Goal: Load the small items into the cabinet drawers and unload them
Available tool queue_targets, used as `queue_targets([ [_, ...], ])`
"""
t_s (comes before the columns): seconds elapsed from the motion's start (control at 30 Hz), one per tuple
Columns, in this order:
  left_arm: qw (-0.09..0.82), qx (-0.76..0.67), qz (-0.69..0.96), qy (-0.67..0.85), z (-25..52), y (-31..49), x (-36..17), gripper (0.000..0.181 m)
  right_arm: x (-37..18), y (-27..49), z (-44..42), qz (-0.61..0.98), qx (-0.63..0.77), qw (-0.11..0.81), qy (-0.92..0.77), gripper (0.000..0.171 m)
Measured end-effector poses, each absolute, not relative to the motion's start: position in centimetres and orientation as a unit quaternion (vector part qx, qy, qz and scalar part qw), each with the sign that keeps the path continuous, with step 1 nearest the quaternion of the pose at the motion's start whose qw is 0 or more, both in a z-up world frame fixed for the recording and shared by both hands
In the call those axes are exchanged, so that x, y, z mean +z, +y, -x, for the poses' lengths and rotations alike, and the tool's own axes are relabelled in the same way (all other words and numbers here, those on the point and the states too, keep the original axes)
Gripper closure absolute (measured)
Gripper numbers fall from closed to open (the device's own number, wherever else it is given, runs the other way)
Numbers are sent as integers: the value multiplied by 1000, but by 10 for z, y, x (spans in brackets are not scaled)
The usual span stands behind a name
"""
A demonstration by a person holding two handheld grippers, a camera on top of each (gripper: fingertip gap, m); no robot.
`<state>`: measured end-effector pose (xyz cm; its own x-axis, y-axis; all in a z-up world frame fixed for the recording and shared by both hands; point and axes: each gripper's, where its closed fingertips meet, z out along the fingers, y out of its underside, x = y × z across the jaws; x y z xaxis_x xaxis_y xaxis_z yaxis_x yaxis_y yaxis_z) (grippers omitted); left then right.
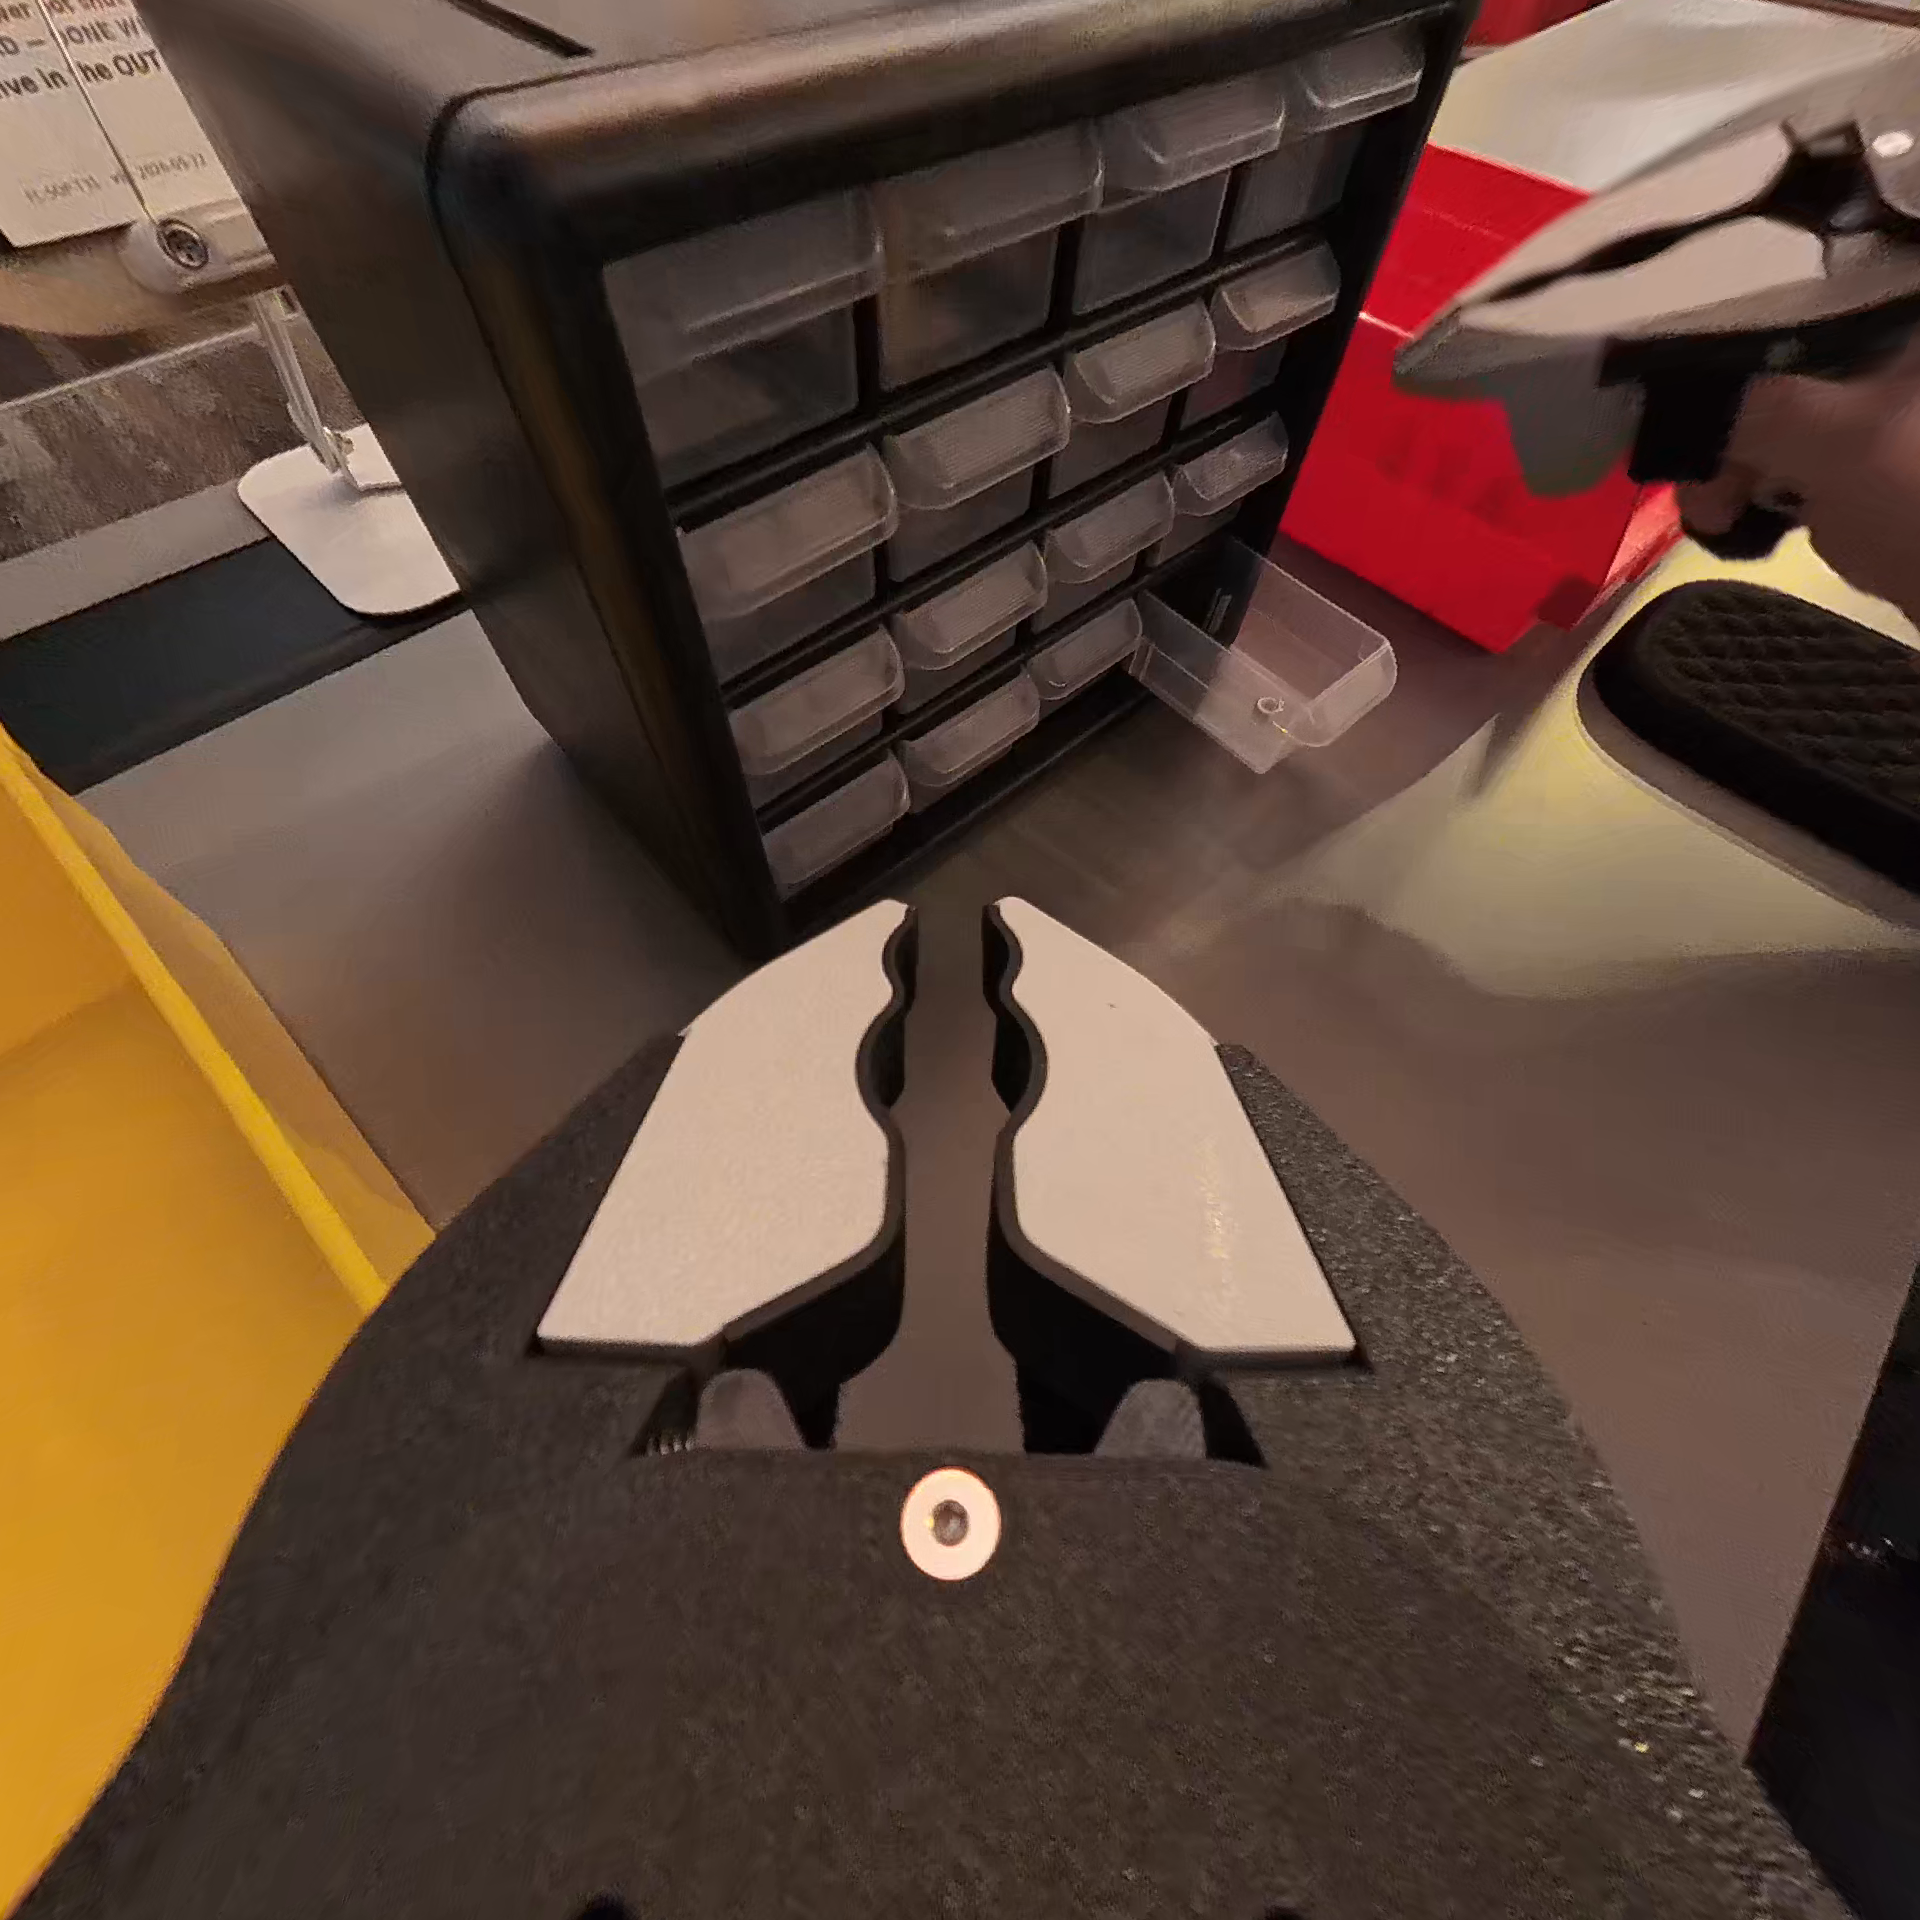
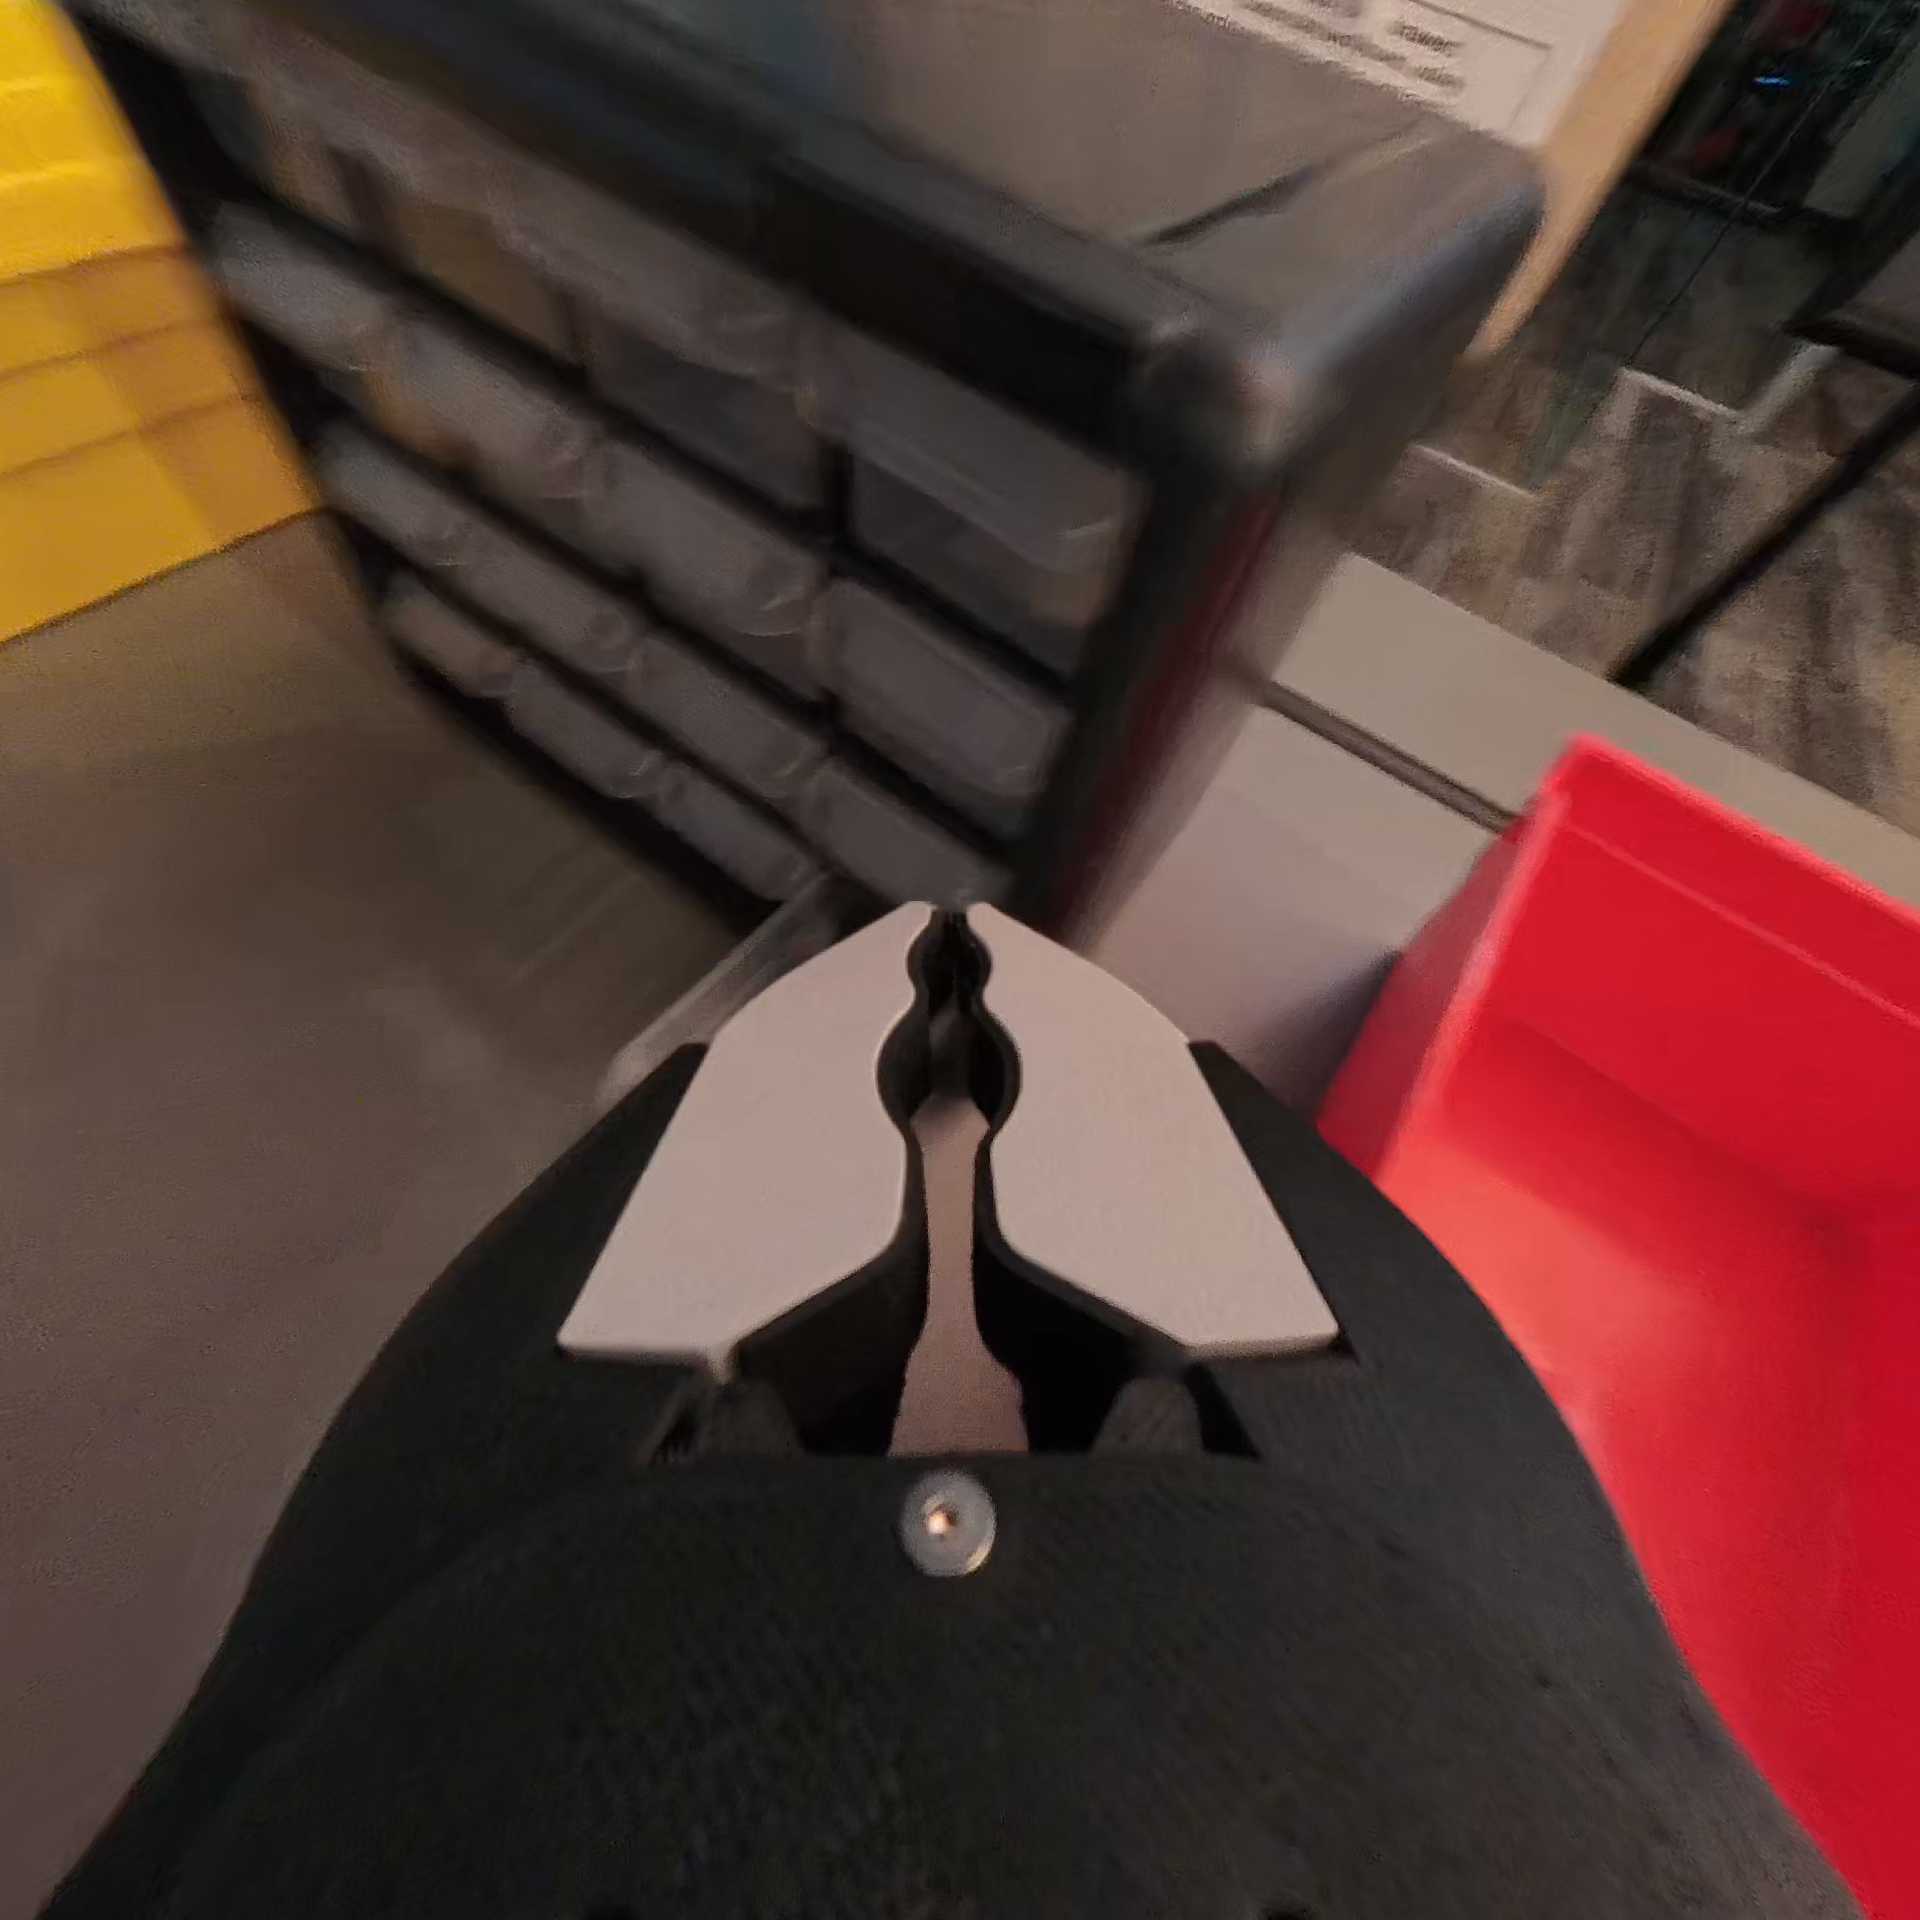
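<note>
The black cabinet (image 1: 582, 312) with rows of clear drawers stands on the grey table. Its bottom right drawer (image 1: 1273, 665) is pulled out, with a small ring-shaped item (image 1: 1270, 709) lying inside. My left gripper (image 1: 951, 920) is slightly open and empty, low in front of the cabinet's near corner. My right gripper (image 1: 1429, 353) hovers blurred above and to the right of the open drawer. In the right wrist view my right gripper (image 2: 954, 923) is shut, with nothing visible between the tips, and points at the blurred cabinet (image 2: 1195, 364).
A red bin (image 1: 1455, 468) sits right of the cabinet and also shows in the right wrist view (image 2: 1662, 1143). A yellow bin (image 1: 104, 1195) stands at the left. A black textured pad (image 1: 1787, 717) lies at the right edge. A white stand base (image 1: 343, 540) is behind the cabinet. One gripper's finger ends stand about 25 cm off the other's.
</note>
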<state>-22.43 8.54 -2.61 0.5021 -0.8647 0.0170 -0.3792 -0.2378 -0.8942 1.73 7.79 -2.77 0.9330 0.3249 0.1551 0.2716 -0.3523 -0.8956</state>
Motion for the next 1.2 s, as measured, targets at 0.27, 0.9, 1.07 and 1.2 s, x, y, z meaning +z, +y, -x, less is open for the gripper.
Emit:
queue_targets([
  [0.27, 452, -264, 748, 408, 242, 74, -38, 170, -107, 25, 29, 785, -106, 473, -386, 170],
  [0.9, 454, -277, 753, 386, 259, 71, -45, 171, -110, 76, 10, 803, -152, 473, -330, 170],
  [1.07, 459, -283, 753, 378, 265, 72, -45, 172, -110, 90, 7, 798, -167, 480, -324, 170],
  [1.2, 463, -288, 751, 373, 270, 72, -44, 173, -103, 99, 6, 792, -171, 496, -313, 170],
])
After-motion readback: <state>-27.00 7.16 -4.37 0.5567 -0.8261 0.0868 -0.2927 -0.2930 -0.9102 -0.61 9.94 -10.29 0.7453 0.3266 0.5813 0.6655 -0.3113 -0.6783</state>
